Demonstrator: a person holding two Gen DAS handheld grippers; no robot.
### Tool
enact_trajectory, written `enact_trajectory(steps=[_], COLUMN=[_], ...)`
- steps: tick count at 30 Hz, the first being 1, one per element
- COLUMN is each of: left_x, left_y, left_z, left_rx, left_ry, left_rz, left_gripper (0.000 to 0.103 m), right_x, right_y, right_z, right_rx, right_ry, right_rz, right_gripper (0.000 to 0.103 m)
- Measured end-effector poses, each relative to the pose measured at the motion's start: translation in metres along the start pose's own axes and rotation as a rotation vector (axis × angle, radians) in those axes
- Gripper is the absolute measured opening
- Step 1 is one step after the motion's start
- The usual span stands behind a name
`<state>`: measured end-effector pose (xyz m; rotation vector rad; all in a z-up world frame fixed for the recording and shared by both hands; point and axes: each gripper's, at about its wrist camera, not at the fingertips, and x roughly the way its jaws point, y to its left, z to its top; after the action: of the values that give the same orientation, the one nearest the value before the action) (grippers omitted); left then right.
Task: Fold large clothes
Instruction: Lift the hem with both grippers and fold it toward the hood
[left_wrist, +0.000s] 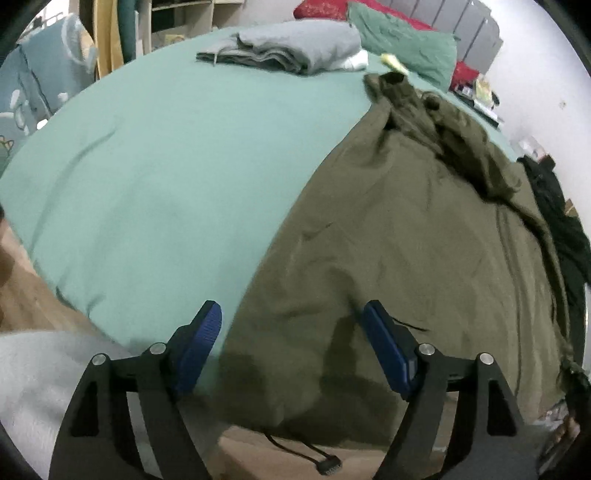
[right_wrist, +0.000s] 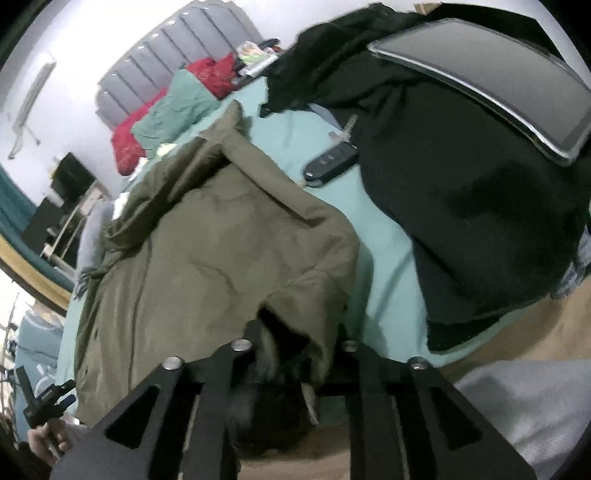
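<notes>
Olive jacket (left_wrist: 406, 236) lies spread on the green bed (left_wrist: 155, 177), my left tongs (left_wrist: 291, 325) spread wide above its edge, my right tongs (right_wrist: 295, 332) seemingly pinching its hem.

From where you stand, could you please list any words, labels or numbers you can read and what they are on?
None can be read.
Packets by the headboard: print too blurred.
Key fob: buttons show no legible marks.
Tablet: screen dark, no text.
Olive coat: no label visible.
</notes>
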<state>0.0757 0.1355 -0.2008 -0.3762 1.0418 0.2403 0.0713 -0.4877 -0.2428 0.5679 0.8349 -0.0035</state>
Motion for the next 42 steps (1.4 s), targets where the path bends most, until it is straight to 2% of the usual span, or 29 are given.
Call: enact_trajectory(steps=[1, 3, 7, 8, 10, 12, 13, 14, 17, 19, 22, 27, 35, 42], left_x=[0.005, 0.008, 0.005, 0.004, 0.002, 0.002, 0.0, 0.0, -0.005, -0.015, -0.035, -0.053, -0.081, -0.112], left_y=[0.002, -0.001, -0.016, -0.021, -0.03, -0.036, -0.039, -0.04, -0.033, -0.028, -0.024, -0.026, -0.028, -0.023], left_z=[-0.001, -0.002, -0.016, -0.02, -0.029, -0.033, -0.034, -0.034, -0.032, -0.025, -0.024, -0.028, -0.027, -0.024], left_rx=[0.005, 0.036, 0.118, 0.144, 0.194, 0.226, 0.242, 0.249, 0.218, 0.189, 0.183, 0.197, 0.188, 0.165], left_ry=[0.03, 0.023, 0.042, 0.048, 0.047, 0.038, 0.026, 0.022, 0.021, -0.004, -0.055, -0.099, -0.138, -0.152], left_rz=[0.017, 0.076, 0.068, 0.055, 0.055, 0.077, 0.085, 0.093, 0.077, 0.065, 0.09, 0.076, 0.018, -0.046], left_gripper=[0.081, 0.081, 0.081, 0.081, 0.08, 0.068, 0.047, 0.028, 0.009, 0.006, 0.006, 0.006, 0.004, 0.003], right_x=[0.004, 0.009, 0.012, 0.015, 0.022, 0.027, 0.028, 0.03, 0.024, 0.016, -0.002, -0.019, -0.043, -0.066], right_y=[-0.003, -0.006, 0.008, 0.013, 0.019, 0.027, 0.031, 0.034, 0.037, 0.036, 0.042, 0.071, 0.073, 0.069], right_z=[0.001, 0.001, -0.002, -0.004, -0.006, -0.009, -0.01, -0.011, -0.012, -0.012, -0.009, -0.013, -0.014, -0.009], right_rx=[0.012, 0.034, -0.023, -0.046, -0.053, -0.089, -0.118, -0.129, -0.157, -0.156, -0.188, -0.281, -0.23, -0.233], right_ry=[0.013, 0.023, 0.03, 0.04, 0.089, 0.108, 0.119, 0.132, 0.118, 0.09, 0.017, -0.044, -0.086, -0.122], right_rz=[-0.01, -0.002, -0.044, -0.034, 0.039, 0.059, 0.059, 0.069, 0.081, 0.087, 0.058, 0.041, 0.148, 0.185], right_gripper=[0.032, 0.034, 0.039, 0.039, 0.039, 0.027, 0.01, 0.009, 0.005, 0.005, 0.004, 0.004, 0.003, 0.003])
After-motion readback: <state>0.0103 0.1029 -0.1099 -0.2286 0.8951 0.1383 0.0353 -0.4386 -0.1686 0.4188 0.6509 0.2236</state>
